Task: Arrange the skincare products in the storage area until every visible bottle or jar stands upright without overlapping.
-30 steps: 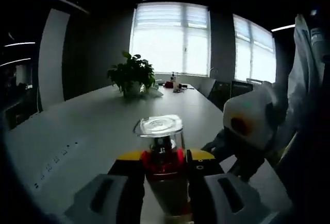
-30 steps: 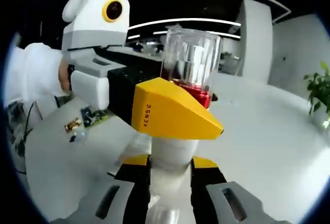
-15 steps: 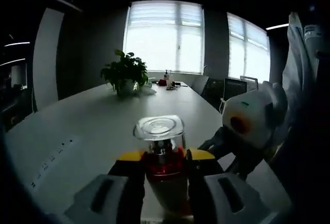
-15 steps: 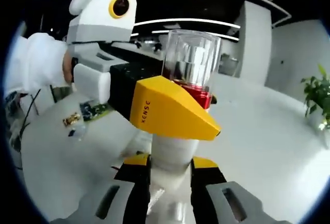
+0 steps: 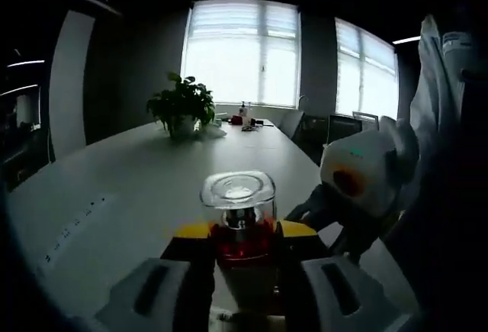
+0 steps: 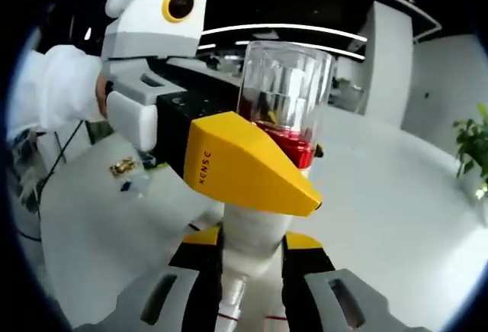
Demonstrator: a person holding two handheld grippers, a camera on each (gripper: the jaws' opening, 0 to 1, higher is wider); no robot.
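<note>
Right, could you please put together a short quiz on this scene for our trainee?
1. True or false: the left gripper is shut on the bottle at its red collar, just below the clear cap.
2. In the right gripper view, the right gripper holds the bottle by: A) its clear cap; B) its white body; C) nothing, it is open.
3. Fill in: in the left gripper view, far down the table, stands a potted ____.
Key: 1 true; 2 B; 3 plant.
</note>
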